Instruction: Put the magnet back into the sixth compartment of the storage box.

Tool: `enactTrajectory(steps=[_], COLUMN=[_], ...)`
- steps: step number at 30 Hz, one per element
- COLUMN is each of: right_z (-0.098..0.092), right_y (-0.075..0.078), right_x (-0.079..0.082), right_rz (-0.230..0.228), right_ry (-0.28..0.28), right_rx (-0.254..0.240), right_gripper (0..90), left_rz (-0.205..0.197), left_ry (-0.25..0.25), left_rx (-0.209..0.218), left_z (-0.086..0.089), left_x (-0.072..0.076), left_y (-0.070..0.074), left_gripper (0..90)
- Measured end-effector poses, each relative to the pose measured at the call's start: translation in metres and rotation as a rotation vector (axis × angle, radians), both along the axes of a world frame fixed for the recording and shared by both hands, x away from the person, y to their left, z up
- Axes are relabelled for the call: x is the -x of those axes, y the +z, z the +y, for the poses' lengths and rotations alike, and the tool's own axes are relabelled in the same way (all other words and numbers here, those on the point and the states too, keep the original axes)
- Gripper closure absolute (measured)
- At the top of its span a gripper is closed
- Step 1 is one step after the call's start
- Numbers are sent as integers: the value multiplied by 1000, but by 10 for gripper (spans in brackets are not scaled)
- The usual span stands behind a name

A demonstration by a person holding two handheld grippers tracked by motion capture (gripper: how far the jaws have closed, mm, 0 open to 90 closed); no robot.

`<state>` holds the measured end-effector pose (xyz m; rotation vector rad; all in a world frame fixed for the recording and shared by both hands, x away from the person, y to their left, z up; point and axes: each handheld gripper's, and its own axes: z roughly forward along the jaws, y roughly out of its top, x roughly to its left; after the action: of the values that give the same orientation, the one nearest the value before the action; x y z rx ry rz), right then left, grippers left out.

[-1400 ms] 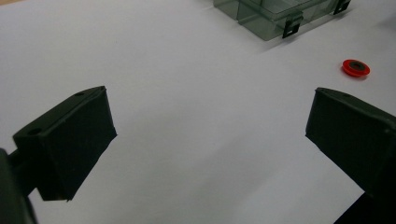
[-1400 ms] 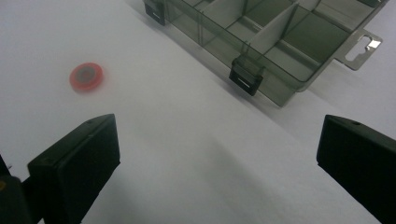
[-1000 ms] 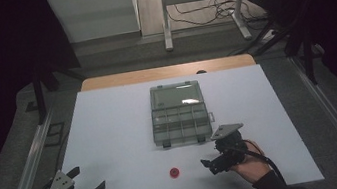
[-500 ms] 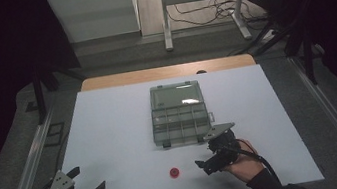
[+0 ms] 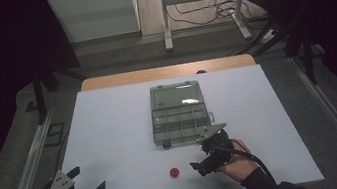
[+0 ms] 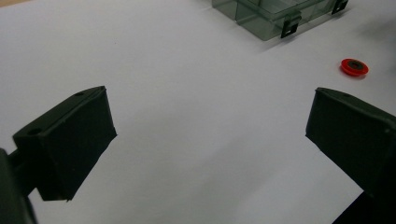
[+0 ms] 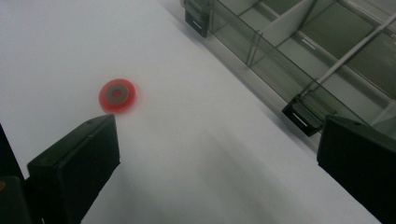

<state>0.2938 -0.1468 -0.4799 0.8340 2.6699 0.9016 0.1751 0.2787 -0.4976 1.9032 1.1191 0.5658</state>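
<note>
A small red disc [image 5: 173, 173] with a grey centre lies flat on the white table [image 5: 111, 133], in front of a clear compartment box [image 5: 177, 112] whose lid stands open. My right gripper [image 5: 205, 155] is open just right of the disc, nothing between its jaws. In the right gripper view the disc [image 7: 117, 95] sits ahead of the left jaw, and the box [image 7: 303, 60] with its black latches runs along the right. My left gripper [image 5: 89, 179] rests open at the table's front left corner. Its view has the disc [image 6: 354, 67] far right and the box [image 6: 275, 14] at the top.
The white table has a wooden strip [image 5: 168, 72] along its far edge and metal rails [image 5: 26, 171] on both sides. Beyond it stand a metal frame [image 5: 204, 8] and loose cables [image 5: 205, 15] on the floor. A hand [image 5: 237, 165] holds the right gripper.
My right gripper has moved left and a little forward, toward the red disc. The left gripper has stayed in place, still open.
</note>
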Motion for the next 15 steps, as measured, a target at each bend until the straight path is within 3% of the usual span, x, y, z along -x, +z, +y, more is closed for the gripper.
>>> enactTrajectory(steps=[15], right_z=[14], right_y=[-2], right_x=[-1], right_rz=[11], right_ry=[21], right_rx=[8], right_gripper=[0], left_rz=[0], left_ry=[-2], left_rx=[-3], left_z=[0], left_x=[0], left_y=[0], left_gripper=[16])
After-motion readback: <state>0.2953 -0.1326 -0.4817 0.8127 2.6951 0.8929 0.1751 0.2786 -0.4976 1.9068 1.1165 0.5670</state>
